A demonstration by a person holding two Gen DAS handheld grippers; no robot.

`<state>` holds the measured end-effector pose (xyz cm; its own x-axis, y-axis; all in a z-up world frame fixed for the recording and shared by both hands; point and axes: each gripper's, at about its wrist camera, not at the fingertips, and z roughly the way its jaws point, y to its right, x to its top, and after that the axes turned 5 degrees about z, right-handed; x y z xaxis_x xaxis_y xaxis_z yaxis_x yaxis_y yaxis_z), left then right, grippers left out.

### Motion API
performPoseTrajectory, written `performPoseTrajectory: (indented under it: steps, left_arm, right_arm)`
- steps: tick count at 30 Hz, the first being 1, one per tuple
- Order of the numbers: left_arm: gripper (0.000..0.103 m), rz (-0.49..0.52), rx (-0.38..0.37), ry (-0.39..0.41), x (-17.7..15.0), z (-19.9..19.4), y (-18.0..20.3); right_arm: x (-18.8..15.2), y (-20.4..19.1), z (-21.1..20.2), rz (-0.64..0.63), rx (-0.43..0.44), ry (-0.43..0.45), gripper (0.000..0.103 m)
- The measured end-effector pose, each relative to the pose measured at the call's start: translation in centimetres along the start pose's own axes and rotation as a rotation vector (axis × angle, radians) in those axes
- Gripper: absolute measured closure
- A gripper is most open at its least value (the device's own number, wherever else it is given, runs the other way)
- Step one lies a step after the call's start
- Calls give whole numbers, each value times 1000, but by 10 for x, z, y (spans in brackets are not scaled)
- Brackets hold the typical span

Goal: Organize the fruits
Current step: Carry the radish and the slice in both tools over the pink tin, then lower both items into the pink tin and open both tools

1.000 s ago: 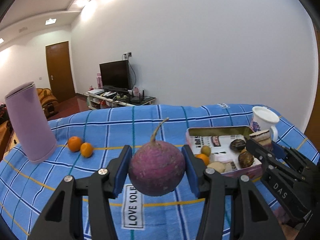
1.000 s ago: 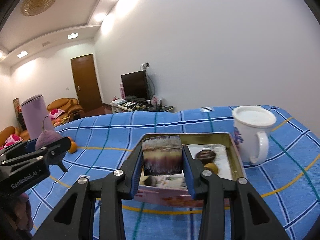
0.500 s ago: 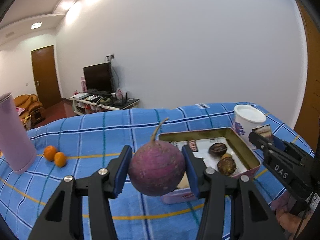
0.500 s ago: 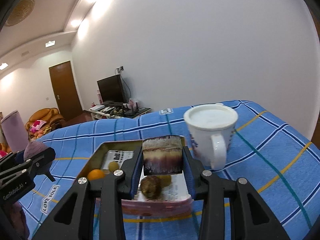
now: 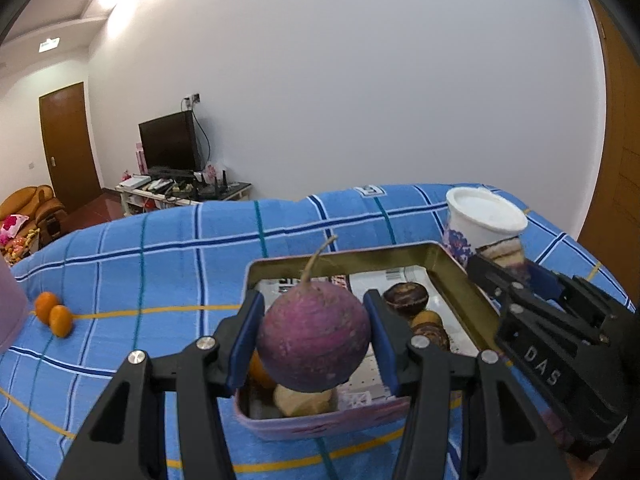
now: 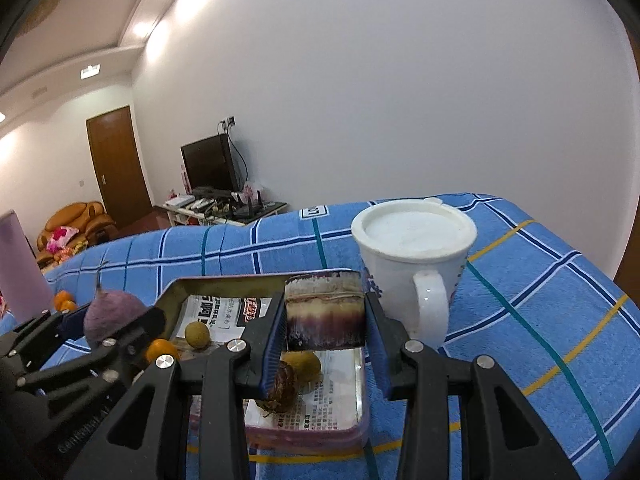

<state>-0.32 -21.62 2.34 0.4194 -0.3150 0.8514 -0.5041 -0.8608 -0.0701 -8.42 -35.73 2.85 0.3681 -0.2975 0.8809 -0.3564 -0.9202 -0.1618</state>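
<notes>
The left gripper (image 5: 314, 334) has its fingers clamped on a purple turnip (image 5: 313, 336) over the tin (image 5: 352, 254) — the right gripper (image 6: 325, 320) pinches a layered block (image 6: 325, 312) above the tin's right edge, beside the mug (image 6: 414, 256).

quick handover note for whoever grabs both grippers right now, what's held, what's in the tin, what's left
Left hand-held gripper: shut on the round purple root, held above the near end of the tin.
Right hand-held gripper: shut on the layered purple block, above the tin's right side, close to the white mug.
Done: the paper-lined tin holds several small pieces, including an orange one and brown ones.
Left: set both held pieces down, presumably in the tin; two small oranges lie on the blue cloth beside the lilac container.
</notes>
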Motion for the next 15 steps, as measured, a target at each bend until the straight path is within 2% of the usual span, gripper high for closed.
performPoseTrajectory:
  steps: [15]
  left_arm:
    - [50,6,6,-38,-6,20,3]
  right_arm:
    - [-2,-11,24,-49,-27,-86,63]
